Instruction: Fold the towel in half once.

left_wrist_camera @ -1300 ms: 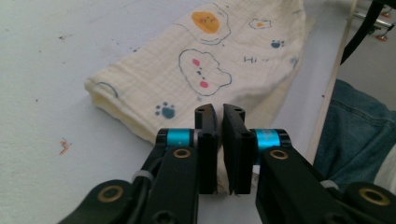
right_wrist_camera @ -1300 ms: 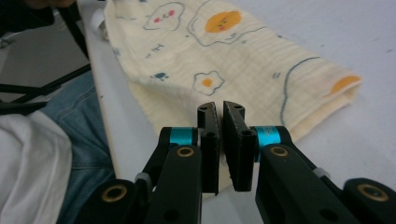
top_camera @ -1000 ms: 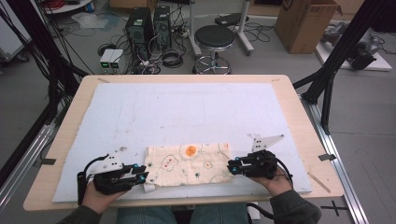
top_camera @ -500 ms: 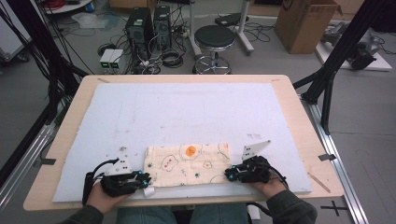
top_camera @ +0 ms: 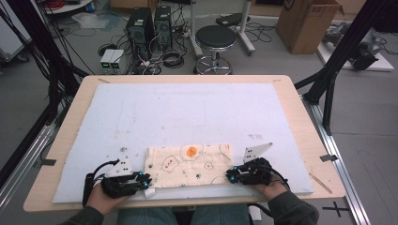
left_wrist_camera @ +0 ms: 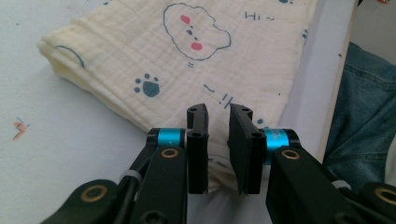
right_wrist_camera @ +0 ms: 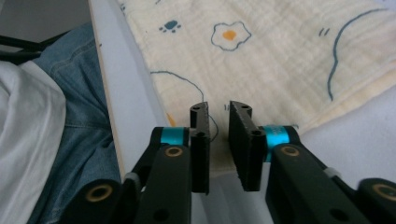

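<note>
Folded cream muslin cloth [top_camera: 190,165] with printed fried eggs, paw prints and cloud outlines, lying flat at lower centre of the high view, on the pale blue mat [top_camera: 187,112] covering the wooden table [top_camera: 302,117]. Left gripper [top_camera: 146,180] at lower left of that view, at the cloth's near left corner, held in a hand [top_camera: 101,197] entering from the bottom edge. Right gripper [top_camera: 230,175] at lower right, at the cloth's near right corner, likewise hand-held [top_camera: 270,187]. In the left gripper view, cloth [left_wrist_camera: 187,60] across the upper centre, its corner running under and between the black jaws; left gripper [left_wrist_camera: 218,121] jaws narrowly parted, having just opened a little, a slim gap visible between the pads, cloth seen through that gap, no pinch evident. In the right gripper view, cloth [right_wrist_camera: 280,60] across the upper right, its near edge reaching the jaws; right gripper [right_wrist_camera: 218,119] jaws likewise narrowly parted and just opened slightly, cloth edge between them, pads not pressing on it. Blue denim at the frame side in both gripper views. Black stool [top_camera: 215,40], computer towers [top_camera: 148,28] and cardboard box [top_camera: 307,23] on the floor beyond the table, upper part of the high view.
</note>
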The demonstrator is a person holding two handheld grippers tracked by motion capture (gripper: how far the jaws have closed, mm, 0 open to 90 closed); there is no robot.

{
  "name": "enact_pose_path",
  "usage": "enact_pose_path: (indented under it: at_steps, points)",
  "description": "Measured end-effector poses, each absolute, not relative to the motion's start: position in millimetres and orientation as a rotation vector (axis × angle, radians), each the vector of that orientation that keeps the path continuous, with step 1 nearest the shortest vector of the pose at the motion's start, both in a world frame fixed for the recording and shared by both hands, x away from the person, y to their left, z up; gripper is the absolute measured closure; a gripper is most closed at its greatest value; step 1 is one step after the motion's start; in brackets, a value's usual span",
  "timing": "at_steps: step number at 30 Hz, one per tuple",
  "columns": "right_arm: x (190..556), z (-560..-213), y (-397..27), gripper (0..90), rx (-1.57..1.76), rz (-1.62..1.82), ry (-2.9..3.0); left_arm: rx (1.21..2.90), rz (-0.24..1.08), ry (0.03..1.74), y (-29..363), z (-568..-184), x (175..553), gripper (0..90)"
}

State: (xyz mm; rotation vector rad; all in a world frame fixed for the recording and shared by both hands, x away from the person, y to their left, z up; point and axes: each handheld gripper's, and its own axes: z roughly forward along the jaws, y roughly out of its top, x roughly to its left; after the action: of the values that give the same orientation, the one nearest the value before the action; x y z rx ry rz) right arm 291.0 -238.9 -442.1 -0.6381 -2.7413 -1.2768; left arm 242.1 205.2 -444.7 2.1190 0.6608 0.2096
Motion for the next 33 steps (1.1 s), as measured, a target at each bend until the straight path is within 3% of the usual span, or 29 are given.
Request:
enact_pose_path:
  at_steps: [16, 33]
  points:
    - [298.0, -432.1, -235.1, 67.4, -0.659, -1.424, -2.691, 2.017, 0.217, 0.684, 208.8, -433.2, 248.6, 62.9]
    - [304.6, -429.1, -228.2, 57.4, -0.689, -1.441, -2.686, 1.997, 0.226, 0.697, 210.5, -429.9, 253.5, 58.0]
